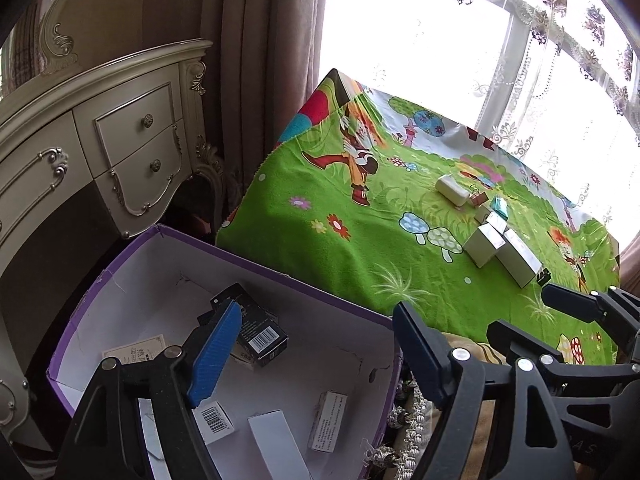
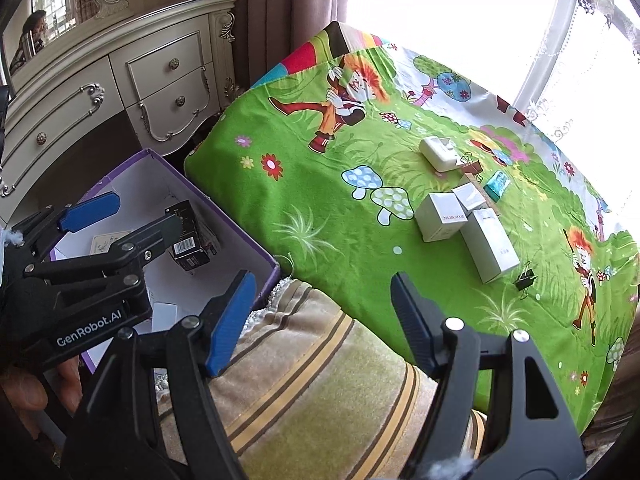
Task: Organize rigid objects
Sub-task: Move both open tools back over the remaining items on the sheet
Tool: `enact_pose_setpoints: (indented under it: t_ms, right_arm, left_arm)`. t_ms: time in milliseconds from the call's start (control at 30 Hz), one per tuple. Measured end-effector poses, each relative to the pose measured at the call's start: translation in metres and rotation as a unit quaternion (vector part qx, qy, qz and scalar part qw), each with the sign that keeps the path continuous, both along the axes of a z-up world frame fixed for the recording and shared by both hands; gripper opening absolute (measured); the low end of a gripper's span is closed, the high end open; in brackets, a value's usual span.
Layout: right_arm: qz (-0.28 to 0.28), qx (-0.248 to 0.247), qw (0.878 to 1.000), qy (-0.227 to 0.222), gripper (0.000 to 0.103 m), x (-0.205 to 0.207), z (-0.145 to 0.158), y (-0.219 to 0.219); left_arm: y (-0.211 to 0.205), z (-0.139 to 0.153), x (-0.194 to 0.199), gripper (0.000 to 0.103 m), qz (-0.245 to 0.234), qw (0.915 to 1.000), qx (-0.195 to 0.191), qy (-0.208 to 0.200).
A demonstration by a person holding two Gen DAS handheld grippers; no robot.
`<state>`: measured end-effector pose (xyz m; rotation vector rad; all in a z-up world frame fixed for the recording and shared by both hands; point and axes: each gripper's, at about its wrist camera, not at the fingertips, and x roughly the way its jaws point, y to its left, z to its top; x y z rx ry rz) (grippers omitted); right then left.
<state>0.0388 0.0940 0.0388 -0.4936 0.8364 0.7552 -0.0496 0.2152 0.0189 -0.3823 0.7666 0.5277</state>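
The left gripper [image 1: 316, 344] hung over the purple box [image 1: 280, 272], its blue-padded jaws standing well apart with nothing between them. The right gripper [image 2: 320, 320] hovered above a striped beige cushion [image 2: 320, 384], jaws likewise spread and empty. In the right wrist view the left gripper [image 2: 132, 216] showed at the left edge over the box [image 2: 240, 236], with part of a hand [image 2: 36, 392] below it.

The purple box sat beside the near left corner of the worktop [image 2: 320, 248], which was covered with a bright green cartoon cloth. Inside the box lay a black carton [image 1: 260, 336] with a barcode label, plus several white cartons [image 1: 332, 420] and a card on the white floor of the box.

Still on the worktop, a cluster of white cartons [image 2: 440, 216] lay close together toward the far right, two of them touching. Just behind them lay a white charger-like block [image 2: 438, 152], a small teal packet [image 2: 497, 185] and a brown binder clip [image 2: 470, 166]. A black binder clip [image 2: 525, 278] lay just beside the nearest long white carton [image 2: 490, 250].

A cream dresser [image 1: 120, 140] with ornate drawers stood behind the box, next to brown curtains [image 1: 256, 60] and a bright window [image 1: 440, 40].
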Motion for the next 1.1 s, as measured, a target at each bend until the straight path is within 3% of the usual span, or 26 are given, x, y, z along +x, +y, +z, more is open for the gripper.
enact_pose_setpoints:
  t_ms: [300, 767, 1100]
  right_arm:
    - [-0.04, 0.006, 0.999, 0.011, 0.073, 0.044, -0.008, -0.025]
    - [-0.139, -0.012, 0.99, 0.006, 0.073, 0.16, -0.034, -0.075]
    - [-0.133, -0.025, 0.99, 0.022, 0.073, 0.205, -0.066, -0.075]
  left_arm:
    - [-0.005, -0.001, 0.037, 0.079, -0.022, 0.9997, -0.006, 0.011]
    - [-0.018, -0.003, 0.117, 0.079, -0.07, 0.9972, -0.001, 0.027]
    - [-0.02, -0.008, 0.193, 0.079, -0.118, 0.9925, -0.001, 0.034]
